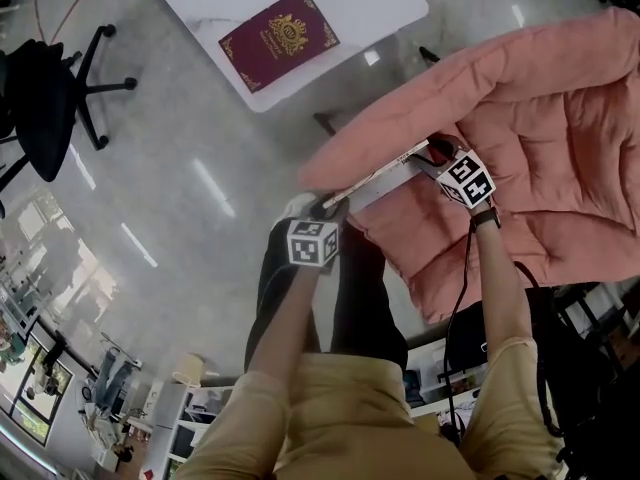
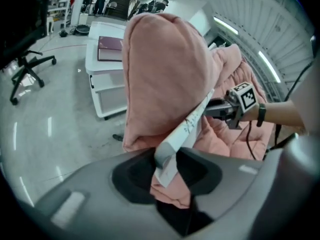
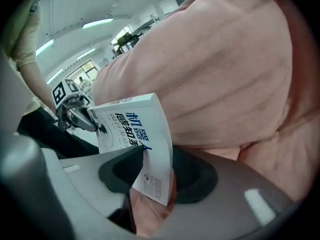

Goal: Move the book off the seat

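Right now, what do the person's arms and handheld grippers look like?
The left gripper and right gripper are grey plastic shells with dark jaw pads, each bearing a white cube of black square markers. A black cable and black wristband show on the right arm. Sleeves: short, tan.

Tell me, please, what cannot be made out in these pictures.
White book: its cover, seen edge-on in the head view.
Red book: its title, too small in the head view and the left gripper view.
Seat: its right side, cut off by the head view's edge.
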